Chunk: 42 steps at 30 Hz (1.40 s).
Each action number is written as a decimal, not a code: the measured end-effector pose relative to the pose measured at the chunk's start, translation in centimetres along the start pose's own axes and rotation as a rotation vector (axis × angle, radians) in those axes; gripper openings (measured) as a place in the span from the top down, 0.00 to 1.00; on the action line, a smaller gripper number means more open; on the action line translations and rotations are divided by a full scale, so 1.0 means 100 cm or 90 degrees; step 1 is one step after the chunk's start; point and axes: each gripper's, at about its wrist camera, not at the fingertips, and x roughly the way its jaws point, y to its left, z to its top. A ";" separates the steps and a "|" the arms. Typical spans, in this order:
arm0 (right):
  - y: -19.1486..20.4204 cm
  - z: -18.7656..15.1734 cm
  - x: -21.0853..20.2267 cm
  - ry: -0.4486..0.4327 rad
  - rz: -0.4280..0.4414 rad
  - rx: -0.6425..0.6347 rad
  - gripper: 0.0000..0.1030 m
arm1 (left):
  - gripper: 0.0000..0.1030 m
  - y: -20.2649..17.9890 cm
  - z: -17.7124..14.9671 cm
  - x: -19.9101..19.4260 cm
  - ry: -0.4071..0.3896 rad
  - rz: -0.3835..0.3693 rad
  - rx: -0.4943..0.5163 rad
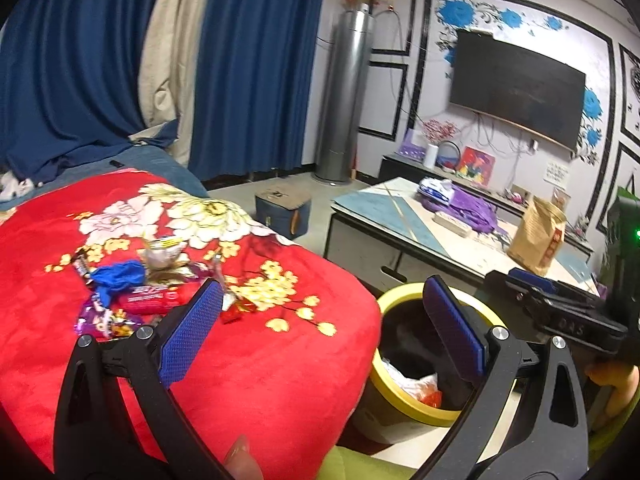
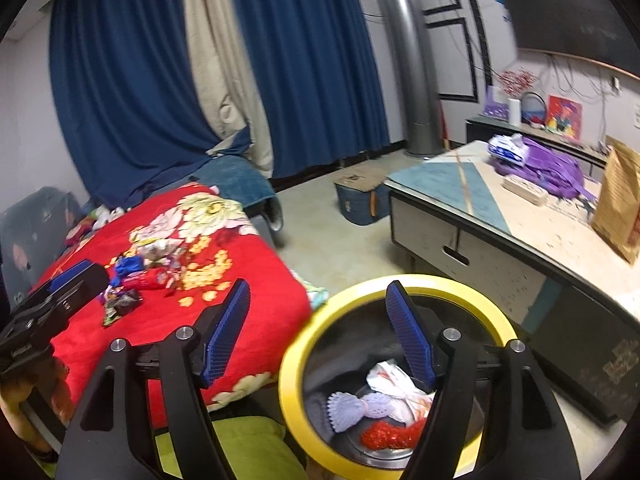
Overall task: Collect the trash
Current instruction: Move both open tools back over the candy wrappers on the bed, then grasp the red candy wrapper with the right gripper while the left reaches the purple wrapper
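Note:
A heap of trash, made up of snack wrappers, a blue crumpled piece and a red packet, lies on the red flowered blanket. It shows again in the right wrist view as the trash heap. A yellow-rimmed bin stands on the floor beside the blanket. In the right wrist view the bin holds white and red wrappers. My left gripper is open and empty, spanning the blanket's edge and the bin. My right gripper hangs open and empty over the bin's near rim.
A low coffee table stands right of the bin with a brown paper bag and purple cloth on it. A blue box sits on the floor behind. A green cushion lies at the bottom.

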 end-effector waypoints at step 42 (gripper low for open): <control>0.153 0.031 0.056 0.037 0.162 -0.157 0.34 | 0.11 0.174 -0.007 -0.038 -0.008 0.192 -0.264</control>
